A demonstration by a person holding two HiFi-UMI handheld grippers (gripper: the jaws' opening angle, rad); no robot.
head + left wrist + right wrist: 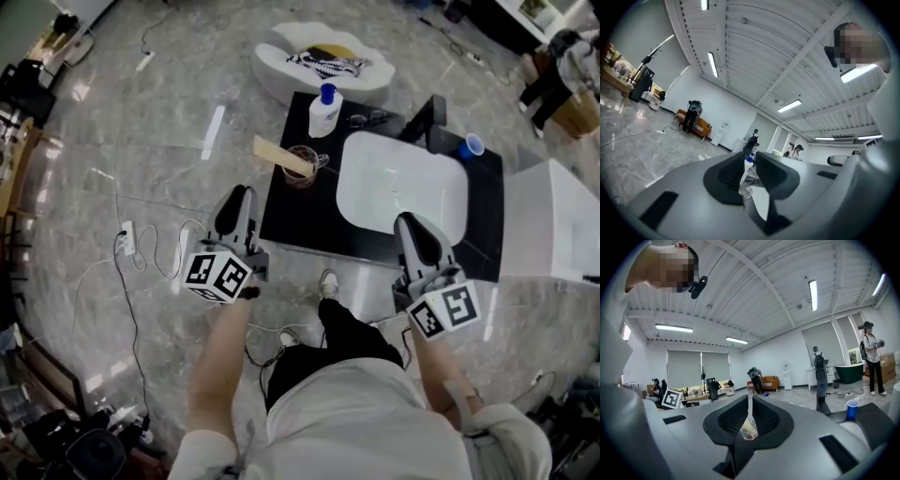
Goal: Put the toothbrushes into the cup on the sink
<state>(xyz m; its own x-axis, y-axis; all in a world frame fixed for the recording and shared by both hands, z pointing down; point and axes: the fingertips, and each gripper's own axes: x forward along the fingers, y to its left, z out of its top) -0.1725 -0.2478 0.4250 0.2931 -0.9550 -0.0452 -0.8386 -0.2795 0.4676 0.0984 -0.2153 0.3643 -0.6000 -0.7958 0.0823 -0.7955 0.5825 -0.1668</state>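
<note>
A brownish glass cup (303, 169) stands on the black counter (291, 211), left of the white sink basin (403, 192). A tan flat handle (280, 155) sticks out of the cup toward the upper left; I cannot tell if it is a toothbrush. My left gripper (239, 195) hovers off the counter's left front corner, short of the cup. Its jaws (750, 157) stand a narrow gap apart with nothing between them. My right gripper (409, 221) hangs over the basin's front edge. Its jaws (749, 399) are shut, pad against pad, and empty.
A white bottle with a blue cap (325, 111) stands behind the cup. A black faucet (427, 117) and a blue cup (472, 146) are at the back right. A white cabinet (553, 220) adjoins the counter's right. Cables and a power strip (127, 239) lie on the floor at left.
</note>
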